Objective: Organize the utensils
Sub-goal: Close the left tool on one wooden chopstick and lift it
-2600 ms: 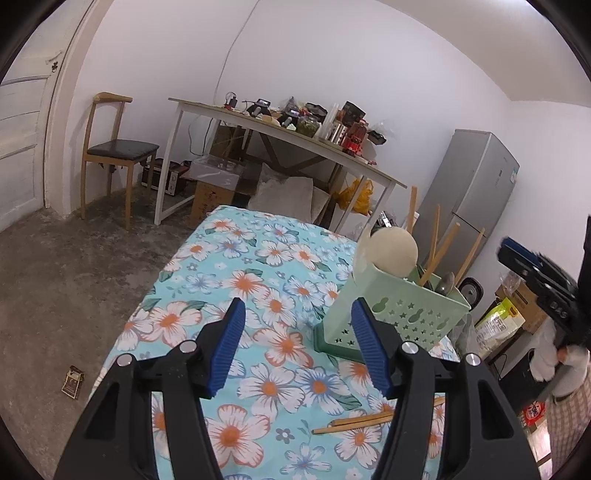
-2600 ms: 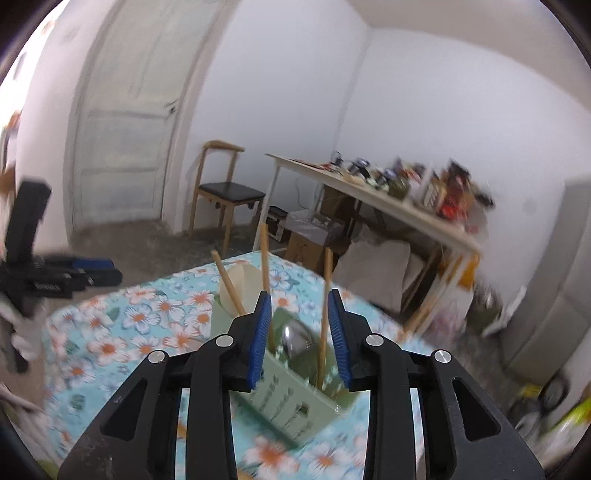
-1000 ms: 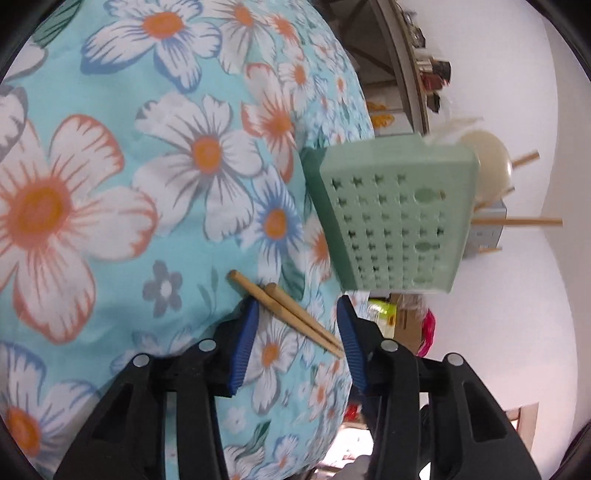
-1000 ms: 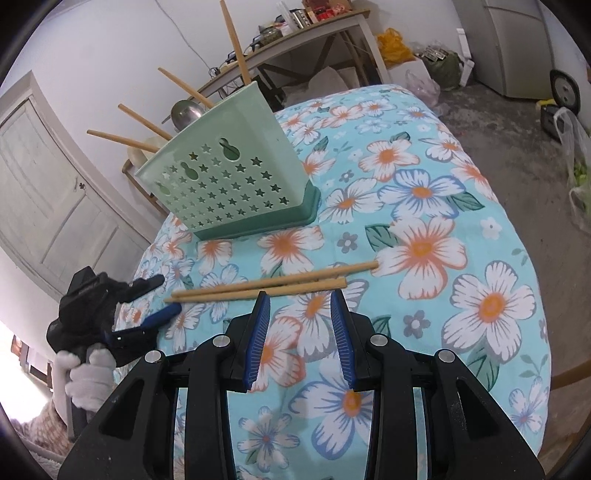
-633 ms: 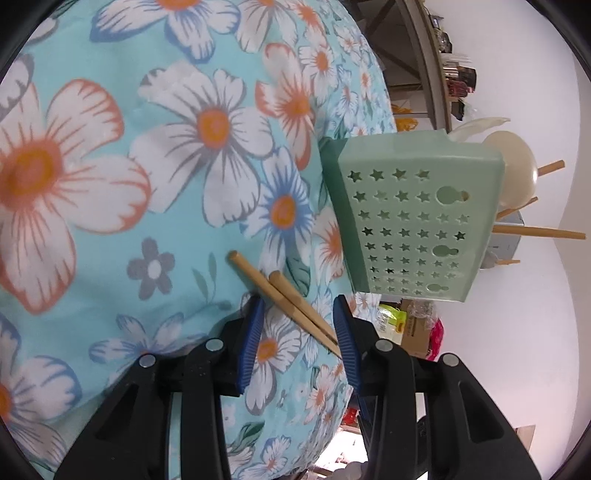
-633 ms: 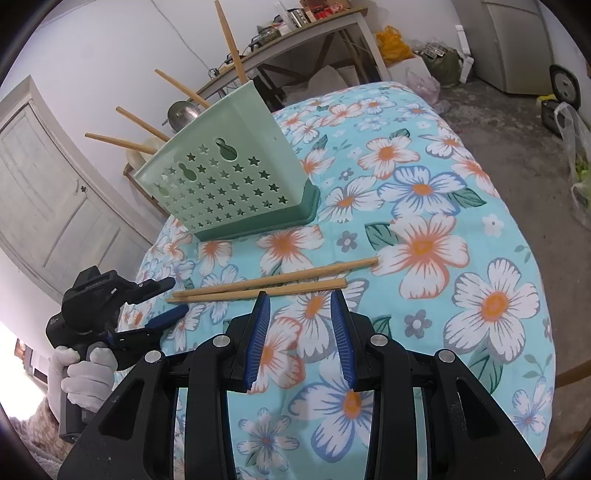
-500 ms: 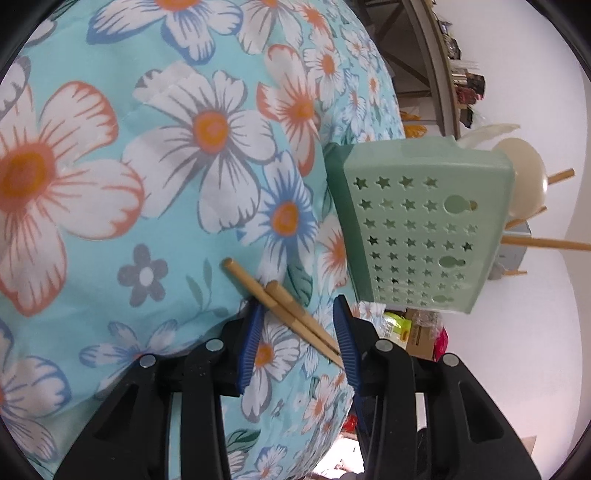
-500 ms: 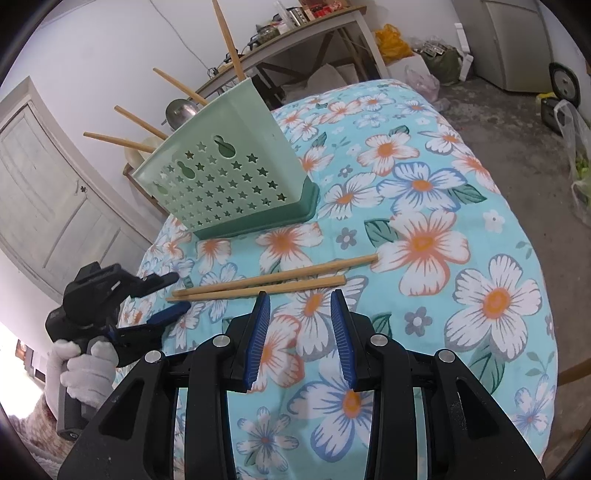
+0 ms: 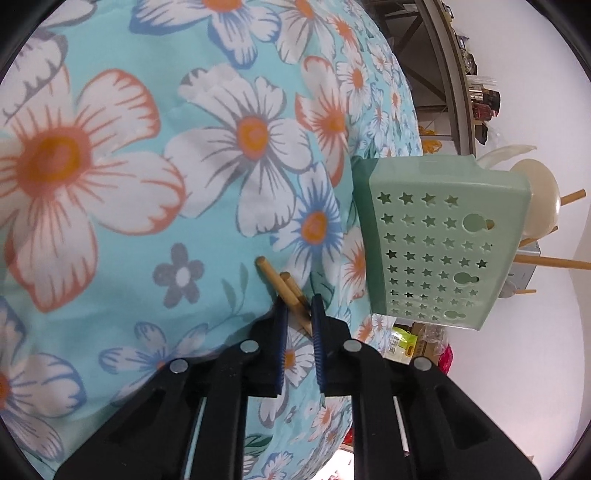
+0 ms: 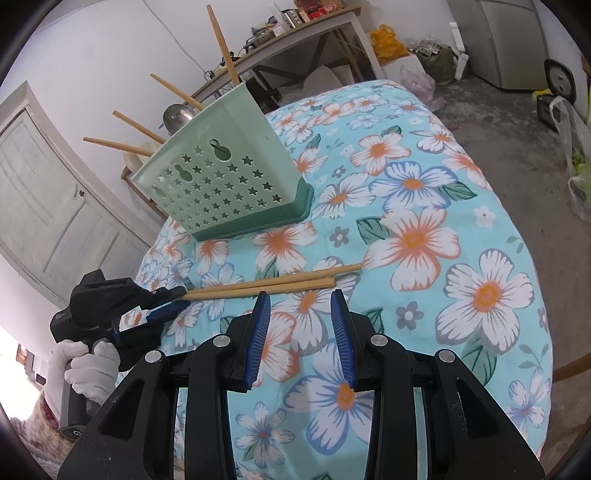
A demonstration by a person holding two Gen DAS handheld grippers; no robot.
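Note:
Two wooden chopsticks [image 10: 273,283] lie side by side on the floral tablecloth [image 10: 424,236]. My left gripper [image 9: 297,308] is shut on their near ends [image 9: 282,282]; in the right wrist view it [image 10: 173,299] grips them from the left. My right gripper [image 10: 300,301] is open and empty, just in front of the chopsticks' middle. A green perforated utensil holder [image 10: 221,173] stands behind them, with several chopsticks, a metal ladle and a cream spoon in it. It also shows in the left wrist view [image 9: 439,236].
A long cluttered work table [image 10: 295,33] stands by the back wall, with boxes and bags under it. A grey fridge [image 10: 517,40] is at the far right, a white door [image 10: 48,192] at the left. The tablecloth [image 9: 110,155] drops off at the table's edges.
My left gripper has closed on the chopsticks' ends; half a second ago its jaws stood open around them. My right gripper has barely moved.

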